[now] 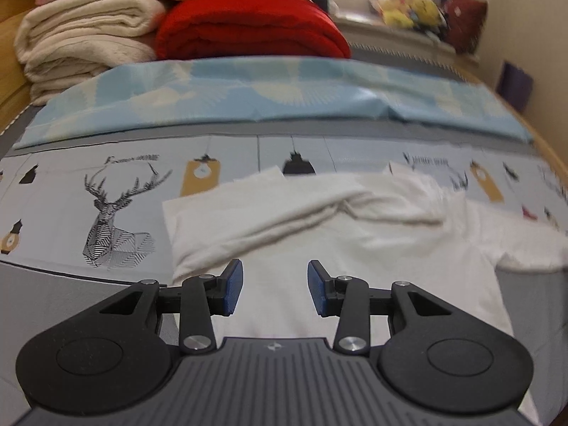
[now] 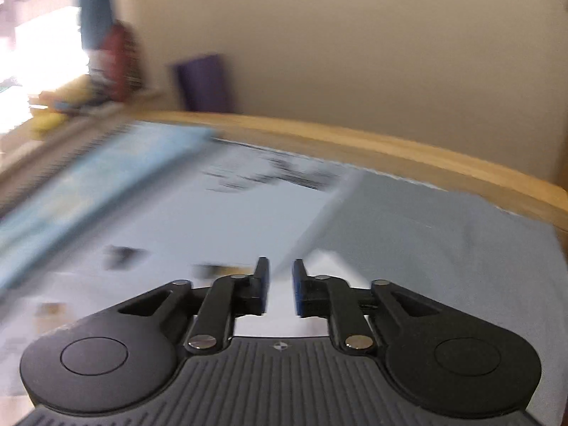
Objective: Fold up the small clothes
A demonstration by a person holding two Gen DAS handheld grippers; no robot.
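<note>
left gripper point(image 1: 275, 285) open above white garment's point(image 1: 355, 248) near edge.

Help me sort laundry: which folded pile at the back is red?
The red blanket, right of the cream towel stack; it alone is red.
</note>
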